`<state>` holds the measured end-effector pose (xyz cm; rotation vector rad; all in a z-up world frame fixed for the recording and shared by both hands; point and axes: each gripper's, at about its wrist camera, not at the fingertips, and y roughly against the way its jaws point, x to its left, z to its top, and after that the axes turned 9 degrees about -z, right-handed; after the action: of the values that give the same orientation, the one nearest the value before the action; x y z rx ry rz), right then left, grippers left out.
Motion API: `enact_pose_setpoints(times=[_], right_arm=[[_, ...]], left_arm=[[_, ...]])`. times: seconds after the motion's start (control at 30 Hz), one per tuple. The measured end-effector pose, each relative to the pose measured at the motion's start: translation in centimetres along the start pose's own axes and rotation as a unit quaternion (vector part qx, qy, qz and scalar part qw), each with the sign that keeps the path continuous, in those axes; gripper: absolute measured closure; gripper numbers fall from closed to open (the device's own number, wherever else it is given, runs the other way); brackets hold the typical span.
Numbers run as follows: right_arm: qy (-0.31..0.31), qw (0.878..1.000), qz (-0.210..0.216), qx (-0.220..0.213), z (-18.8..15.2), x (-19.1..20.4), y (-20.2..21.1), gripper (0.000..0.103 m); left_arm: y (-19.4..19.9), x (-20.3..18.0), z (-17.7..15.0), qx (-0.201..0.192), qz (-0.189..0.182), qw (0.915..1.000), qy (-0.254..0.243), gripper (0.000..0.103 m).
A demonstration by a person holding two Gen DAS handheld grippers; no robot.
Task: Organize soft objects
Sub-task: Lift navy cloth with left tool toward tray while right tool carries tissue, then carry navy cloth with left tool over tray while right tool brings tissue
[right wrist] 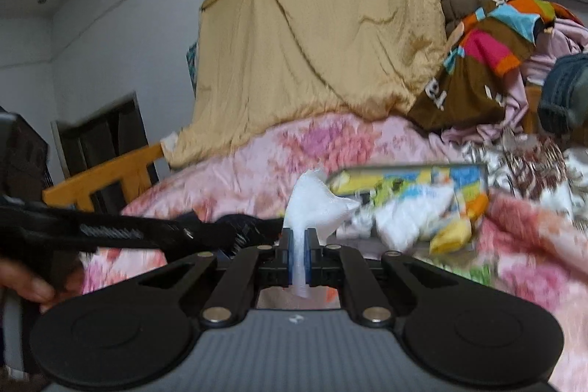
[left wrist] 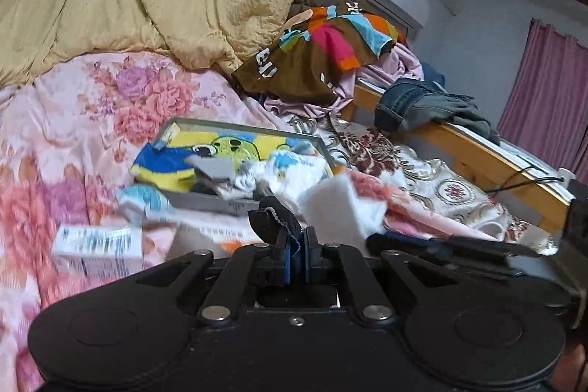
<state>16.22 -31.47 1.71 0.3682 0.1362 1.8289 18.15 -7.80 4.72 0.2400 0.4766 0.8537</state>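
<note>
Blur smears the small box [left wrist: 98, 250] lying on the pink floral quilt [left wrist: 73, 142] — its print cannot be read. White letters on the brown striped cloth [left wrist: 312, 50] are cut off by folds. The left gripper [left wrist: 297, 245] is clenched on a dark sock [left wrist: 272, 217], the right gripper [right wrist: 298, 254] on a white cloth [right wrist: 316, 204], both just short of the grey tray [left wrist: 205, 199] of bright soft things on the bed.

Dim, even indoor light; strong fisheye bending at the edges, motion blur smearing the nearer bedding.
</note>
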Motion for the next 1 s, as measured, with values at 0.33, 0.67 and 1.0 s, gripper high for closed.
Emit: enact_pose_setpoints(times=[0.33, 0.67, 1.0], right_arm=[[0.001, 0.998, -0.05, -0.034, 4.7, -2.9, -9.3, 0.097], [-0.036, 0.997, -0.065, -0.019, 4.2, -6.1, -17.4, 0.097], [-0.123, 0.989, -0.064, 0.045, 2.8, -9.3, -20.7, 0.096]], left_arm=[[-6.9, 3.2, 6.0, -0.007, 0.017, 0.9998, -0.007, 0.097], [-17.5, 8.1, 9.3, -0.017, 0.034, 0.9992, -0.014, 0.097], [-24.5, 10.2, 8.8, 0.049, 0.095, 0.9914, -0.075, 0.096]])
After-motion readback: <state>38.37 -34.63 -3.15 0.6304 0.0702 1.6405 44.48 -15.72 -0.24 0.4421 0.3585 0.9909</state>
